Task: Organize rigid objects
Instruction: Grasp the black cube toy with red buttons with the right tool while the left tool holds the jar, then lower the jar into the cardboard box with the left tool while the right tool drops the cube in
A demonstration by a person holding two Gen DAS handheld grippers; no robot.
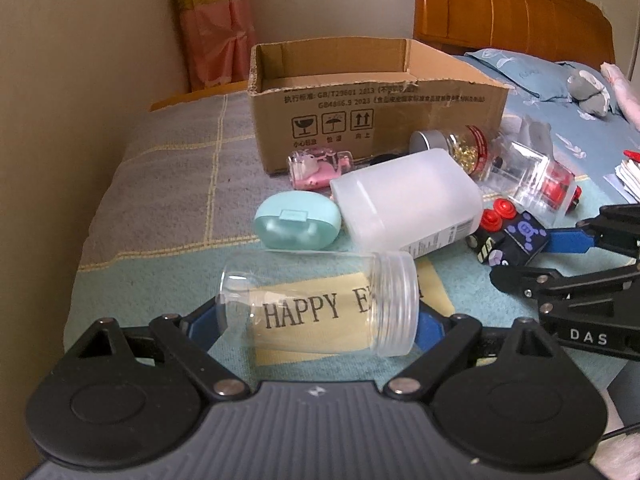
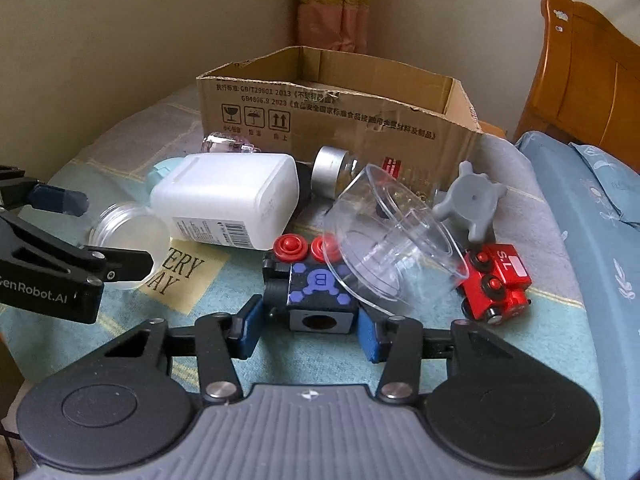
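One cardboard box (image 2: pixel 340 120) stood open-topped at the back of the bed (image 1: pixel 160 184), near the wall corner, its inside mostly hidden. In front of it lay one white plastic bottle (image 2: pixel 228 196) on its side, one wide clear cup (image 2: pixel 384 236) tipped over, one clear jar (image 1: pixel 320 300), one gold-filled jar (image 1: pixel 464 146), one mint case (image 1: pixel 296 220), one pink-filled bottle (image 1: pixel 320 166), one red toy train (image 2: pixel 496 280) and one black cube toy (image 2: pixel 316 284). The pile was crowded; open blanket lay to the left. The left gripper (image 1: pixel 320 320) spanned the clear jar lengthwise, pads at its ends. The right gripper (image 2: pixel 310 326) was clamped on the black cube toy.
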